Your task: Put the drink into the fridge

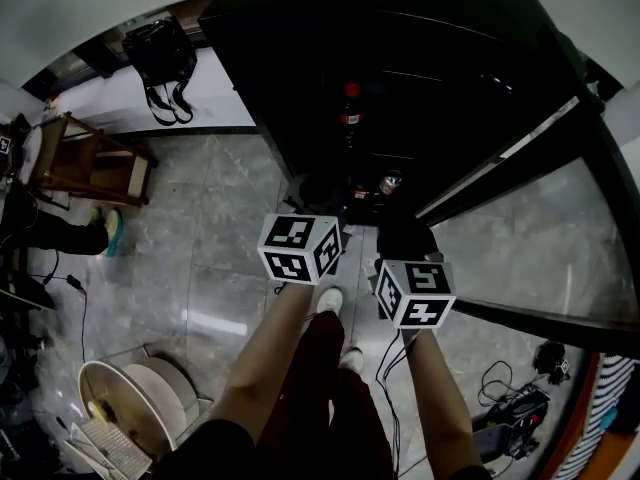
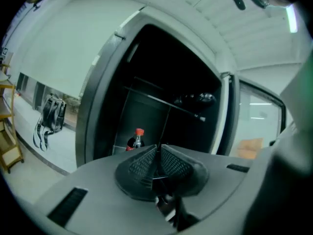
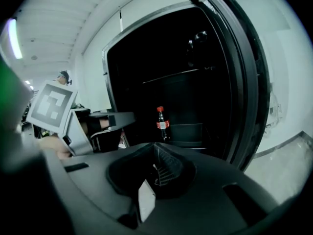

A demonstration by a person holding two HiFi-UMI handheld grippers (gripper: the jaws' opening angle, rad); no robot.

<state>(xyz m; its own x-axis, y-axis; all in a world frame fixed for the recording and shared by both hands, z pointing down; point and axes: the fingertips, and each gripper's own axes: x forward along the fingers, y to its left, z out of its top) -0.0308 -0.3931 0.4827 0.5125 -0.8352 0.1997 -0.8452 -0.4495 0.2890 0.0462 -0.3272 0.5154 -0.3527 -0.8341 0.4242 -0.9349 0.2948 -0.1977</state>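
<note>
At far left, a black backpack (image 1: 160,53) is resting by the wall. We are holding the left gripper (image 2: 158,150) clenched on nothing, its jaws meeting in front of the open black fridge (image 2: 161,97). The drink (image 2: 137,140), a red-capped dark bottle, is standing upright low inside the fridge, apart from both grippers. We are holding the right gripper (image 3: 155,150) likewise clenched and empty, facing that bottle. The fridge door (image 3: 247,82) is standing open at right.
</note>
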